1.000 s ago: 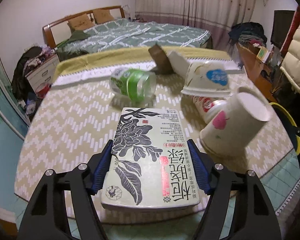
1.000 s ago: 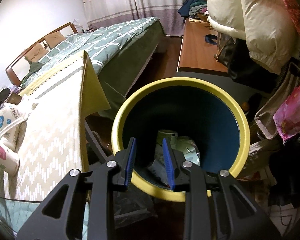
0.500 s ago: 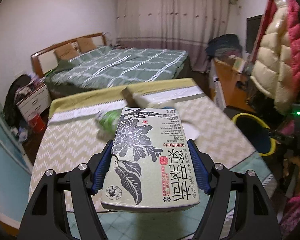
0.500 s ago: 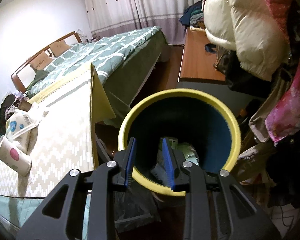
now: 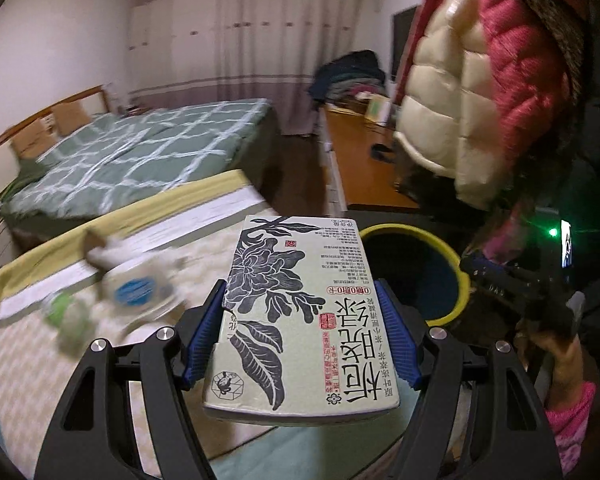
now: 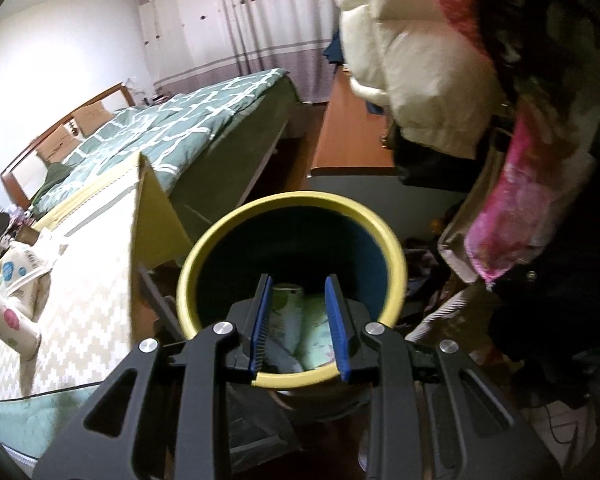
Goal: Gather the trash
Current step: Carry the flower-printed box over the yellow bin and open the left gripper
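Observation:
My left gripper [image 5: 304,312] is shut on a pale green tea box [image 5: 300,312] with a black flower print, held in the air above the table's near right edge. The yellow-rimmed dark bin [image 5: 416,272] stands just right of and beyond the box. My right gripper [image 6: 298,320] is open and empty, hovering above the same bin [image 6: 292,208], where pale green trash [image 6: 312,340] lies at the bottom. Paper cups [image 5: 136,288] and a green container [image 5: 66,312] lie blurred on the table.
The table has a zigzag cloth [image 6: 80,300] with cups [image 6: 8,320] on it. A bed [image 5: 140,152] lies behind. Hanging puffy coats [image 5: 460,100] crowd the right side. A wooden desk [image 6: 352,132] stands beyond the bin. The other gripper and a hand [image 5: 540,312] show at right.
My left gripper has swung right with the tea box, from over the table towards the bin. My right gripper has opened wider and stays above the bin.

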Demonstrator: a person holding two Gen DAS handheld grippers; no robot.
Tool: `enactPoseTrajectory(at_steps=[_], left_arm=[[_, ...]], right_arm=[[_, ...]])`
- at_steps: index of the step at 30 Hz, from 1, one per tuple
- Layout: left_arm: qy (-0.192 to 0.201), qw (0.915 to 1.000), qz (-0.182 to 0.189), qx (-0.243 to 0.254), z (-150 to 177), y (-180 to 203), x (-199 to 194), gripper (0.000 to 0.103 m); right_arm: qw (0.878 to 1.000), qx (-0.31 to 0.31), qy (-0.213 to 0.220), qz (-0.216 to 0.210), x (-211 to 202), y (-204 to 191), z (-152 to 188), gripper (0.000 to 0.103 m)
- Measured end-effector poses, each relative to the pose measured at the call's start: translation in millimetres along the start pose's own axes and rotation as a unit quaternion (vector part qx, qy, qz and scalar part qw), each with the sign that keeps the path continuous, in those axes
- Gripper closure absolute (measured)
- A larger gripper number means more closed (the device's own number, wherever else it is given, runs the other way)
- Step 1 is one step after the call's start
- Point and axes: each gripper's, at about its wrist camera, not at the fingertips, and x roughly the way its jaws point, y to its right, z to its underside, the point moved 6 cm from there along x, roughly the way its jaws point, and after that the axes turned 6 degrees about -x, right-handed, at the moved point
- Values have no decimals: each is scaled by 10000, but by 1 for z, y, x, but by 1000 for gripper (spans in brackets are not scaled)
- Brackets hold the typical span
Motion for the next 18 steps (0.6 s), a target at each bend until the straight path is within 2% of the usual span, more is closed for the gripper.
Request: enactPoseTrajectory(at_steps=[10,18], left_arm=[[-402,9962,588,506,-22,95,98,32],[-766,9924,734,615,-19,138,151,31]], right_arm=[[9994,291,-20,194,4,39,5,76],[9989,393,-31,238,6,52,6,71]])
